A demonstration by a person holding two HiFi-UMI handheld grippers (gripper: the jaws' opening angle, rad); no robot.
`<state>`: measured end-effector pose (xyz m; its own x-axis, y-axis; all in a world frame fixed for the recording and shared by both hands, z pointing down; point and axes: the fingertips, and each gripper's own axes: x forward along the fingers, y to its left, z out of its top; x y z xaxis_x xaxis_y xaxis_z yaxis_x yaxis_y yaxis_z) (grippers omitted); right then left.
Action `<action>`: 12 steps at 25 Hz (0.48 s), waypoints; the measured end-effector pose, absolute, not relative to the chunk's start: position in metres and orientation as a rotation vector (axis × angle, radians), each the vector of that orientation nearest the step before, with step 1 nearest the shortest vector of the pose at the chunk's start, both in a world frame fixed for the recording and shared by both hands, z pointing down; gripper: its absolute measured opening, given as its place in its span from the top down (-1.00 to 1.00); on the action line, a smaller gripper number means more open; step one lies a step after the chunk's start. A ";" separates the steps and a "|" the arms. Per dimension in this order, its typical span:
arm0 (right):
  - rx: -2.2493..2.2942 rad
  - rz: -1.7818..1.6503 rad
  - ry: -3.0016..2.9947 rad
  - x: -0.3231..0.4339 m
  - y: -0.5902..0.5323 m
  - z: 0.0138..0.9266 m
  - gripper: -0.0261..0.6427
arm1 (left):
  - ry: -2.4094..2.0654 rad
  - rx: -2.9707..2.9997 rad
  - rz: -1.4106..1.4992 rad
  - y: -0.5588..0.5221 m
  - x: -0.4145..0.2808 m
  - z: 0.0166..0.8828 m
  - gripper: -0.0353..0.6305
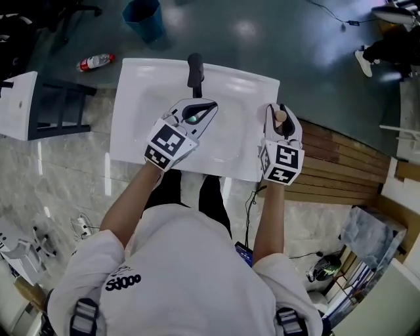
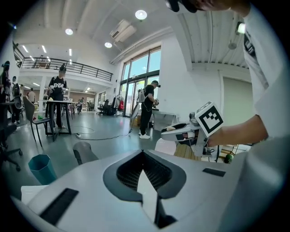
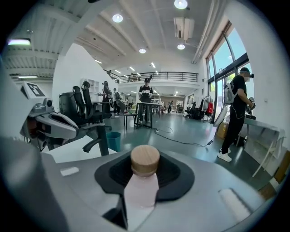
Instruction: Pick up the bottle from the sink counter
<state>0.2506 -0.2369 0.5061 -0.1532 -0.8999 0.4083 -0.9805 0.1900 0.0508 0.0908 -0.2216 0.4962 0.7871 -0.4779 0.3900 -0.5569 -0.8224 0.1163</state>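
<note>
Bottle (image 3: 143,188) with a pale pink body and a wooden cap (image 3: 145,159) sits clamped between the jaws of the right claw (image 1: 281,125). The jaws stand only as far apart as the bottle is wide, and the dark pads press on its neck and shoulders just below the cap. The cap points forward, along the jaws. In the head view the cap shows as a small tan dot at the claw's tip, right of centre, above the right edge of the white sink counter (image 1: 131,98).

The left claw (image 2: 143,156) is clenched with nothing in it, its jaws meeting at a point. It hovers over the basin at the centre of the frame, just below the dark faucet (image 1: 195,71).

The grasp looks made and the lift appears to be the step in hand, though no view shows plainly whether the bottle's base is clear of the counter. The next move would call for a steady rise with the grip kept firm, since the smooth body could slip between the pads.

Beyond the counter, a second bottle (image 1: 95,62) with a red label lies on the floor at upper left, with a blue bin (image 1: 144,18) near the top edge. Wooden boards (image 1: 341,164) run along the counter's right side.
</note>
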 end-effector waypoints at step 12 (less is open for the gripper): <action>1.802 0.257 -2.161 0.231 -0.200 0.424 0.53 | -0.803 2.868 0.444 -0.223 0.086 0.438 0.88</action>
<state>0.2314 -0.1998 0.4238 -0.1572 -0.9230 0.3512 -0.9796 0.1907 0.0629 0.0865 -0.2230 0.4380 0.8150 -0.4865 0.3146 -0.5250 -0.8499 0.0457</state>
